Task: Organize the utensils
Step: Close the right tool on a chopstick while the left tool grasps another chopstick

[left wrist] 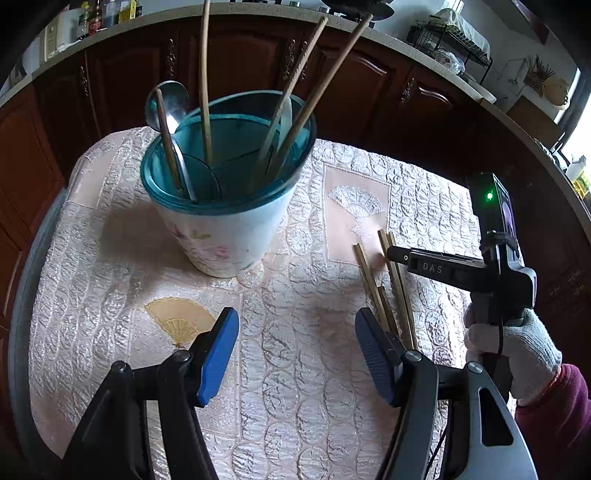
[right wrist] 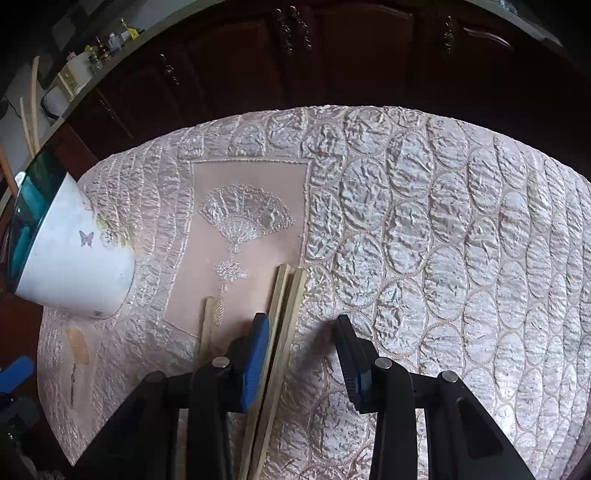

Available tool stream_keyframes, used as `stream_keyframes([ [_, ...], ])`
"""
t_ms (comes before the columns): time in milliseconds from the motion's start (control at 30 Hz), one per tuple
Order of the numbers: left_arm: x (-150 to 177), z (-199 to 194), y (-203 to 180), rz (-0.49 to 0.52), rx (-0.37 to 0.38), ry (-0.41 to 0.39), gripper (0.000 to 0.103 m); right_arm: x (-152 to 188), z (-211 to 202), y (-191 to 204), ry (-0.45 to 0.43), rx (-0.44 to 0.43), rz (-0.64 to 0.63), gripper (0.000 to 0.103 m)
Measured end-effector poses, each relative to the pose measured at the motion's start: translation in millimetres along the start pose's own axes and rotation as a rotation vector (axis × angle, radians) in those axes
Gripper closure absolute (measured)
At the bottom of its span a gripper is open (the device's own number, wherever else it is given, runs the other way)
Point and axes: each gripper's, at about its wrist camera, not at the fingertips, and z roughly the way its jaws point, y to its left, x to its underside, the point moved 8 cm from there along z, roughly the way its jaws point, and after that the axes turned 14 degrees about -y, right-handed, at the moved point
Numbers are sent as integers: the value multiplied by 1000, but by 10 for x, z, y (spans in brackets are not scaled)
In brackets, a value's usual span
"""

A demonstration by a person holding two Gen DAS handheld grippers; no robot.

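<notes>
A white cup [left wrist: 221, 236] with a teal rim stands on the quilted cloth [left wrist: 295, 266] and holds a metal ladle [left wrist: 168, 99] and several long chopsticks [left wrist: 205, 74]. Loose chopsticks [left wrist: 369, 280] lie on the cloth to its right. My left gripper [left wrist: 295, 332] hangs open and empty above the cloth, in front of the cup. In the right wrist view my right gripper [right wrist: 301, 328] is low over the loose chopsticks [right wrist: 286, 291]. A pair lies between its jaws beside the left pad [right wrist: 256, 354], and the right pad stands apart. One more chopstick [right wrist: 207, 325] lies outside, to the left. The cup [right wrist: 74, 266] sits far left.
A gloved hand [left wrist: 524, 350] in a dark red sleeve holds the right gripper [left wrist: 395, 254]. Dark wooden cabinets [left wrist: 240, 55] under a counter run behind the table. A wire dish rack [left wrist: 450, 40] and bottles [left wrist: 96, 18] stand on the counter. The cloth [right wrist: 443, 221] reaches the table's rounded edges.
</notes>
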Motion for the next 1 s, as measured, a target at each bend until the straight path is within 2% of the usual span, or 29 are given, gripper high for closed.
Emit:
stream_keyframes([
  [100,15,35,-25,4,5,6,37,-6,20,-1,0,-5,-18,64],
  [200,10,46,-37,4,7,9,37,28,-57,-220,-2,37,-31,65],
  [300,4,65,-49,1,7,8,37,46,-78,-326,6,10,25,66],
  [500,34,89,-112,12,14,17,37,135,-69,-189,12,6,-53,66],
  [567,37,100,-126,13,16,19,37,158,-100,-159,16,32,-86,73],
  [600,32,105,-133,13,16,18,37,165,-120,-183,17,53,-103,81],
  [633,26,115,-133,10,17,17,37,174,-137,-202,17,60,-104,84],
  [767,1,196,-222,-3,42,18,37,321,-303,-501,20,79,-45,85],
  [933,-55,478,-464,-34,82,38,37,439,-451,-594,24,-28,65,82],
  [1000,-70,580,-547,-30,76,42,37,447,-474,-642,22,-55,103,82],
])
